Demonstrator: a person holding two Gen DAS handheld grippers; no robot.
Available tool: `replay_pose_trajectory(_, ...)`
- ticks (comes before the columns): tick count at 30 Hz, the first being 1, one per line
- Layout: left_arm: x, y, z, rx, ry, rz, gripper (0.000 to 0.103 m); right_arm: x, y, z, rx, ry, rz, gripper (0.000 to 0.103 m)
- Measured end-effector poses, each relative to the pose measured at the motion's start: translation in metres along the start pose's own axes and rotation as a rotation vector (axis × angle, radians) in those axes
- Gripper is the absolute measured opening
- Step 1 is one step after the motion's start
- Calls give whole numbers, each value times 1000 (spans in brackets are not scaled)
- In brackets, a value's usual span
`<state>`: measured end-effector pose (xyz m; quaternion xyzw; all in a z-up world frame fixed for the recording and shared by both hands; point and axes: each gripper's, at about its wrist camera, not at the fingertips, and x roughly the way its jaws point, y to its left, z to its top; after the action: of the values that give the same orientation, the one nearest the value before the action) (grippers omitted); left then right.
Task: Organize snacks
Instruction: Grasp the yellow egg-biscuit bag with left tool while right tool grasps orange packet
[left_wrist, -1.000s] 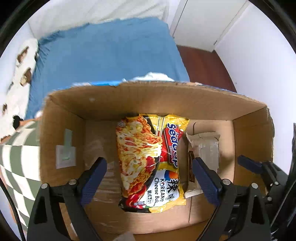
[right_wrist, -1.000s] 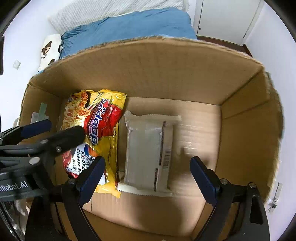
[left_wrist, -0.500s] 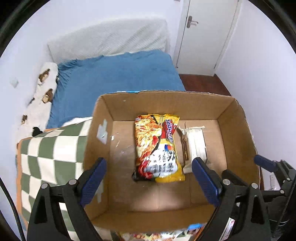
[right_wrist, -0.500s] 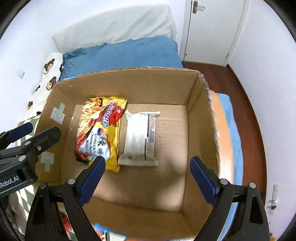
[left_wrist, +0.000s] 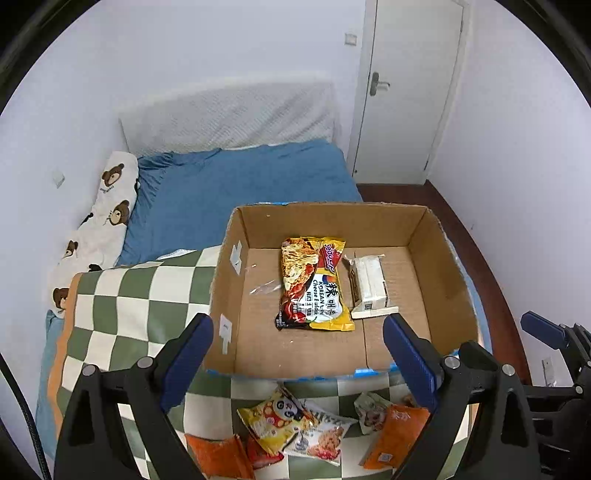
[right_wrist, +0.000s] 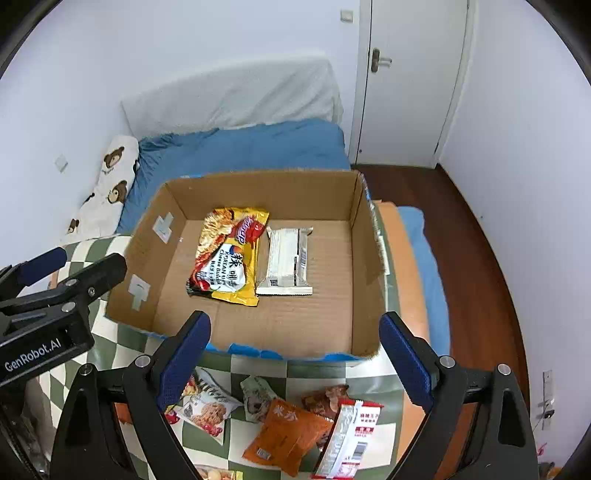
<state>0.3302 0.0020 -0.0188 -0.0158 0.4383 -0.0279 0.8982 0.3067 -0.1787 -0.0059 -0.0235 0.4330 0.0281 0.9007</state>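
An open cardboard box (left_wrist: 436, 251) (right_wrist: 365, 258) sits on a green-and-white checked blanket. Inside lie a yellow noodle packet (left_wrist: 314, 284) (right_wrist: 227, 254) and, to its right, a white wrapped bar (left_wrist: 369, 286) (right_wrist: 288, 262). Loose snack packets lie on the blanket in front of the box: a yellow one (left_wrist: 271, 417), an orange one (left_wrist: 395, 432) (right_wrist: 288, 432) and a red-and-white one (right_wrist: 351, 435). My left gripper (left_wrist: 297, 362) and right gripper (right_wrist: 293, 356) both hang open above the box's near edge, with nothing between their fingers. The left gripper also shows at the left of the right wrist view (right_wrist: 55, 273).
The blanket (left_wrist: 129, 306) lies on a bed with a blue sheet (left_wrist: 240, 177) and a bear-print pillow (left_wrist: 99, 221). White walls, a shut white door (left_wrist: 410, 85) and dark wooden floor (right_wrist: 476, 240) lie beyond and to the right.
Both grippers have pulled up and back out of the box, still open. The box now looks small, and the loose snacks in front of it have come into view.
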Motion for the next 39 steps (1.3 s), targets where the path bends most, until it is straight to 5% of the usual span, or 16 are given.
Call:
replay_pose_trajectory(9,-21,10,-42,-38,43,-3,94,-28,-2,-39,47,31,53,95)
replay_pose_trajectory(15,13,31,-122,-48,238,7,94,16,-12,-95,121,209,107,95)
replay_pose_trajectory(22,57,-15,-232,350,493,-57,94,54,-32,-175,174,402,134,95)
replay_pose_trajectory(25,68,-47,-267,577,536,-63,94,63,-42,-203,201,480,114,95)
replay_pose_trajectory(28,83,-68,-288,693,541,-30,94,67,-54,-223,229,524,83,95)
replay_pose_trajectory(33,118,-61,-274,527,545,46,94,67,-67,-231,252,528,54,95)
replay_pose_trajectory(37,143,-9,-239,186,572,123,94,77,-62,-217,241,508,51,95)
replay_pose_trajectory(39,147,14,-231,48,598,97,94,89,-55,-208,246,493,62,95)
